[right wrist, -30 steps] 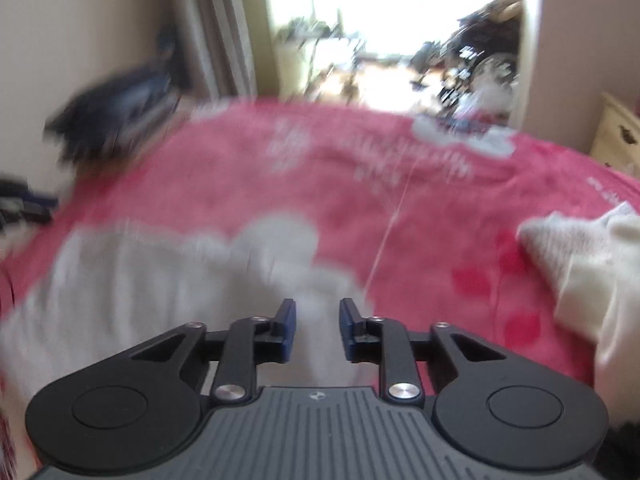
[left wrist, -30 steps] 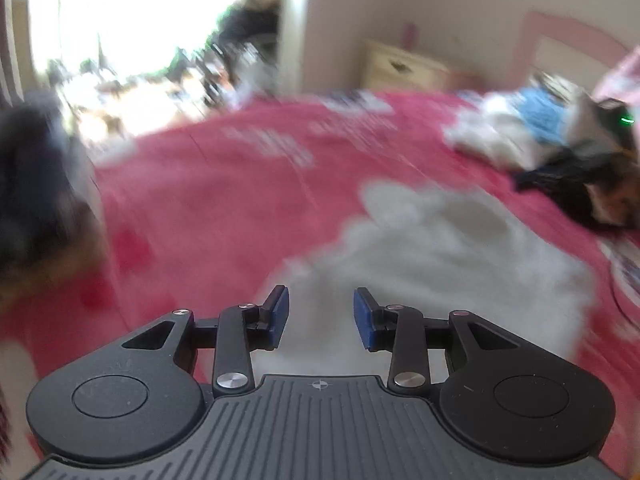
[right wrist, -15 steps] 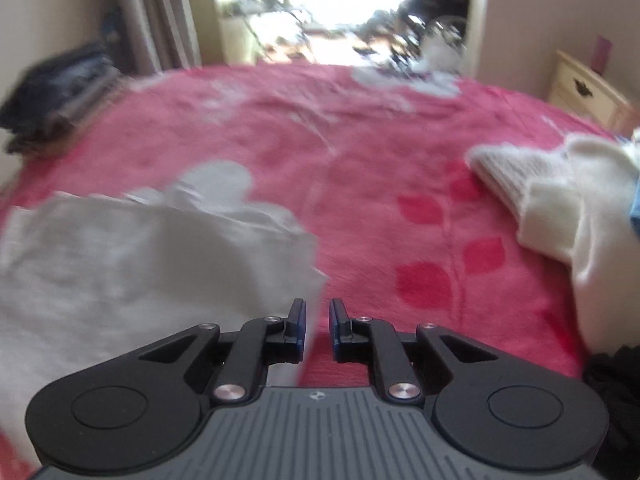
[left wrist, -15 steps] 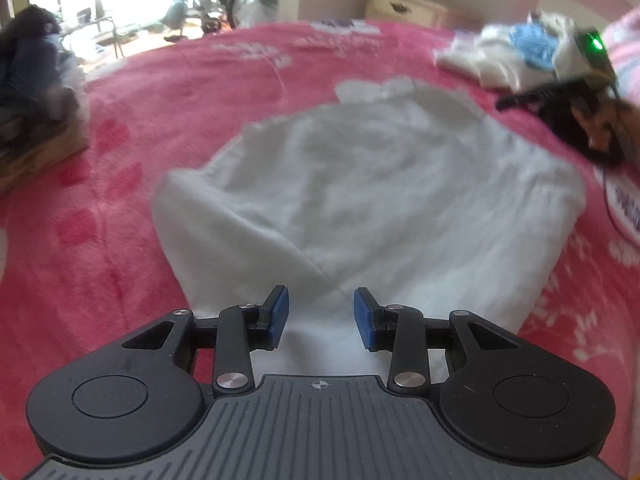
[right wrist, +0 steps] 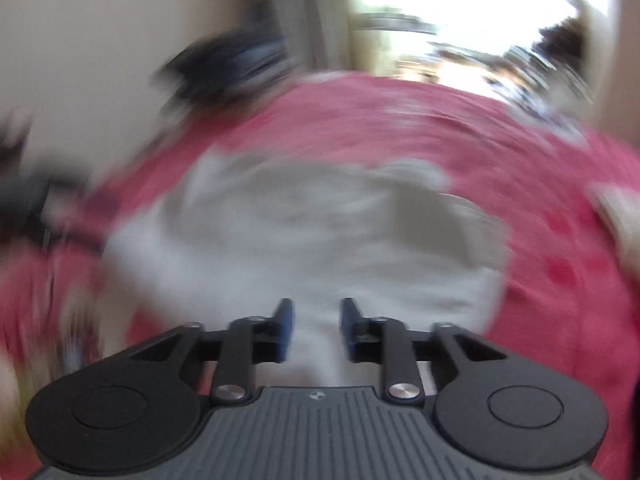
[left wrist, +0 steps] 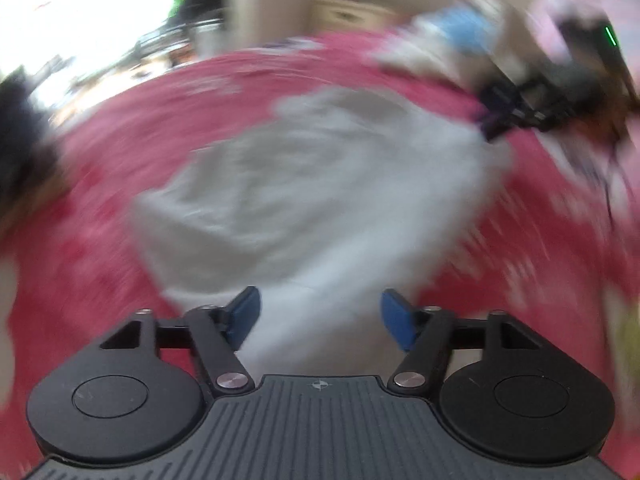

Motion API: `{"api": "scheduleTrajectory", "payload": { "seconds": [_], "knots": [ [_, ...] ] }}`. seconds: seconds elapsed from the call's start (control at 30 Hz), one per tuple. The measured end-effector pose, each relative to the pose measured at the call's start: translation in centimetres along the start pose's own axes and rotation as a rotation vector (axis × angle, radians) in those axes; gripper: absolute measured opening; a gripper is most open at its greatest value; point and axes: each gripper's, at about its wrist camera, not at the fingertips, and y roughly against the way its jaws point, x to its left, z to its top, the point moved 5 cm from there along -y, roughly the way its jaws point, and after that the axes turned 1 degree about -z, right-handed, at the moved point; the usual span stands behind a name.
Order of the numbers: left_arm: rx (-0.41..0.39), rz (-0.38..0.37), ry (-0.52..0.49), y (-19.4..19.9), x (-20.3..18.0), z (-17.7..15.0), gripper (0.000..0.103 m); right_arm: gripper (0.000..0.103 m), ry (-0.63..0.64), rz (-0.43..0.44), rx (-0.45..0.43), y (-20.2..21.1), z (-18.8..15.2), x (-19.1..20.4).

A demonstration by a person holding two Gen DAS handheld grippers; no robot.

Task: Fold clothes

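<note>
A pale grey garment (left wrist: pixel 320 200) lies spread on the red bedspread (left wrist: pixel 160 120); both views are blurred by motion. My left gripper (left wrist: pixel 320 316) hovers over the garment's near edge, its jaws opening wide, with nothing pinched between the blue pads (left wrist: pixel 244 314). In the right wrist view the same garment (right wrist: pixel 320 232) fills the middle. My right gripper (right wrist: pixel 316 328) is above its near edge, jaws opening, the cloth below them and not clamped. The other gripper (left wrist: pixel 532 100) shows as a dark shape at the garment's far right corner.
A heap of white and blue clothes (left wrist: pixel 452 40) lies at the far right of the bed. Dark folded clothes (right wrist: pixel 232 64) sit at the bed's far left edge. A cream garment (right wrist: pixel 616 216) lies to the right. A bedside cabinet (left wrist: pixel 352 12) stands against the wall.
Both grippers' jaws have spread wider than half a second ago. The right wrist view has swung from the garment's right edge to over its middle. The left has shifted along the near edge.
</note>
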Motion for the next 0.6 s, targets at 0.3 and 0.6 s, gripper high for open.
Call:
{"api": "scheduleTrajectory", "payload": {
  "seconds": [0.3, 0.6],
  "knots": [
    [0.088, 0.118, -0.505, -4.3, -4.1, -3.4, 0.069, 0.055, 0.701, -0.122, 0.071, -4.1, -4.1, 8.5],
    [0.098, 0.108, -0.522, -4.1, -3.5, -4.3, 0.042, 0.042, 0.819, -0.296, 0.118, -5.4, -6.3, 5.9]
  ]
}}
